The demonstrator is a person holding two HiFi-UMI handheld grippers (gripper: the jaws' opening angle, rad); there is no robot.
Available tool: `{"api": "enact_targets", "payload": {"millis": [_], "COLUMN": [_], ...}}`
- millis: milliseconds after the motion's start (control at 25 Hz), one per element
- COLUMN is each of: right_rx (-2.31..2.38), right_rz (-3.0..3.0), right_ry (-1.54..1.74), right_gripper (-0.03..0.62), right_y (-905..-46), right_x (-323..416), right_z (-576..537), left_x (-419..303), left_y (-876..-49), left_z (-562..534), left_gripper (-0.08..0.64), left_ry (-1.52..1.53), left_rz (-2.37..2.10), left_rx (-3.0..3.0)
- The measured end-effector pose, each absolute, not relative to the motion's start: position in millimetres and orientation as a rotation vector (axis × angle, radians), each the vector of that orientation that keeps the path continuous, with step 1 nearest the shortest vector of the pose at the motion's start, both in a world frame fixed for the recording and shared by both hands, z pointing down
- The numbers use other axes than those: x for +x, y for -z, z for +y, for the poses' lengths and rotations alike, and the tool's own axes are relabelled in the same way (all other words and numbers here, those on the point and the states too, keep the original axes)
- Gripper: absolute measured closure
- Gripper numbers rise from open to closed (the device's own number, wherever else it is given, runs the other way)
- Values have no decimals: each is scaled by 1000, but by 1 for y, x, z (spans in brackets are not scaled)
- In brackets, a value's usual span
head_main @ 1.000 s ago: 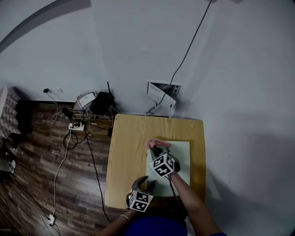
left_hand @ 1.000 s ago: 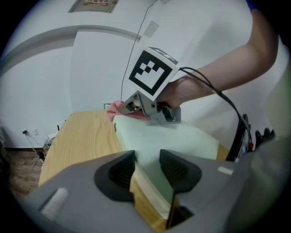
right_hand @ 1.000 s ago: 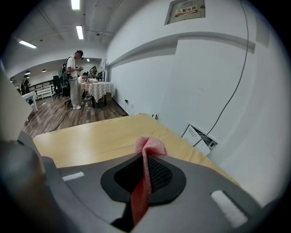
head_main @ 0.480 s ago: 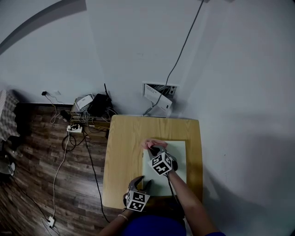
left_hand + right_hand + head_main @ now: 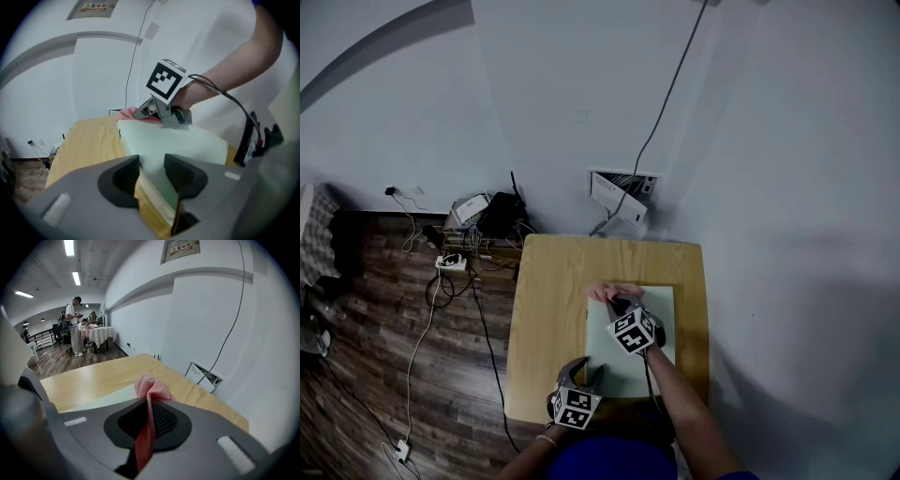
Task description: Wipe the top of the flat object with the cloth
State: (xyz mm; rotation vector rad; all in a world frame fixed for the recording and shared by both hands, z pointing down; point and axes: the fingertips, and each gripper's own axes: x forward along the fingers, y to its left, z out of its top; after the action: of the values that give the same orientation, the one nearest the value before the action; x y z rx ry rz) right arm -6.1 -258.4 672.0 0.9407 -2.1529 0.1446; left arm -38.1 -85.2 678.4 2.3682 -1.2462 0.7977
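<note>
Right gripper [image 5: 149,416] nips the pink cloth [image 5: 149,386] at the pale green book's [image 5: 661,307] far corner, left gripper [image 5: 152,172] pinches its near corner, so the wipe looks under way, nearer cover likely left to do.

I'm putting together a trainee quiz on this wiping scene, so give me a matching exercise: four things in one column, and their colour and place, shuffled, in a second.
Things:
1. cloth
2. flat object
3. table
4. cable

Colour and place:
A. light wood, bearing the flat object
B. dark, running up the wall
C. pink, pinched in the right gripper
D. pale green, near corner gripped by the left gripper

Pairs: 1-C, 2-D, 3-A, 4-B.
</note>
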Motion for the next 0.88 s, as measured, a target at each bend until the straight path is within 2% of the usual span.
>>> {"api": "enact_targets", "payload": {"millis": [880], "right_rx": [1068], "right_rz": [-2067], "right_ry": [-205], "right_gripper": [578], "right_y": [-677], "right_x": [78], "right_z": [-257], "left_x": [-36], "left_y": [-680], "left_z": [-85], "left_gripper": [405], "left_ry": [-799], "left_rz": [-1287], "left_rx": [2359]}}
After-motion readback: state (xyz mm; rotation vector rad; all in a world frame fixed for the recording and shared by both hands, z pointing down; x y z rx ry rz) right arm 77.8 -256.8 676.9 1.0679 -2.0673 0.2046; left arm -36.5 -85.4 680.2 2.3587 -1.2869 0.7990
